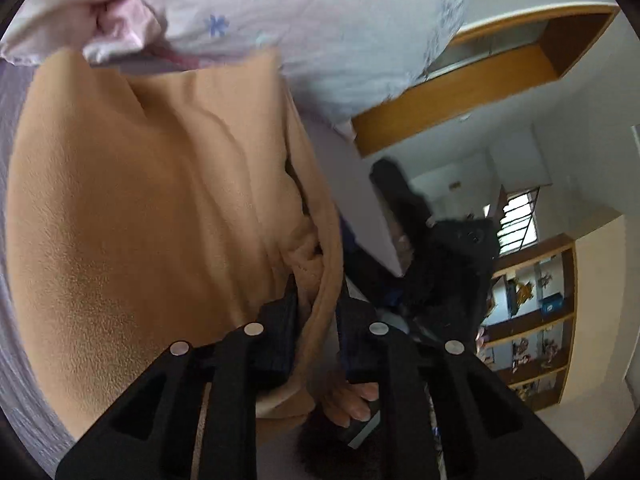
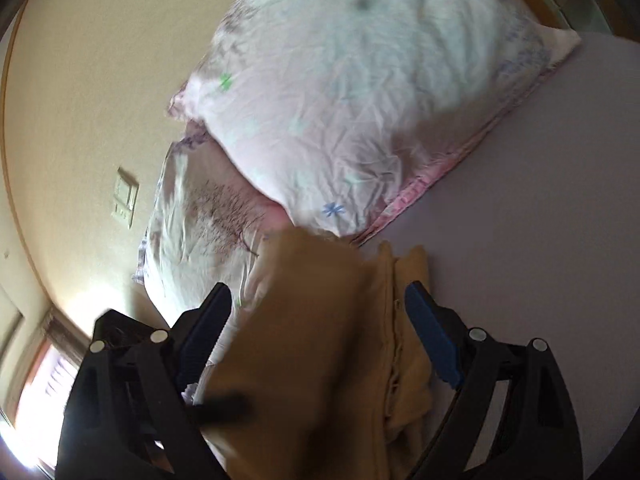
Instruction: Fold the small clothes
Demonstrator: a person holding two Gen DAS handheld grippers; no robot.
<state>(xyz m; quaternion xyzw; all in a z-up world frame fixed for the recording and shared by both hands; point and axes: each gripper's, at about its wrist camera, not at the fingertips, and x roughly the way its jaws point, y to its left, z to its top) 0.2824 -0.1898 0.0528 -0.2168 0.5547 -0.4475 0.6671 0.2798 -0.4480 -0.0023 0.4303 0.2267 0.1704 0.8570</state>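
A tan fleece garment lies on the lilac bed sheet. My left gripper is shut on the garment's right edge, with a fold of fleece pinched between its dark pads. In the right wrist view the same tan garment hangs folded between my right gripper's fingers, which stand wide open around it. Whether the blue pads touch the cloth is unclear. The other gripper shows blurred and black at the right of the left wrist view.
A white floral pillow lies just beyond the garment, on another pillow, and also shows in the left wrist view. The lilac sheet spreads to the right. A wooden headboard shelf and a bookshelf stand beyond the bed.
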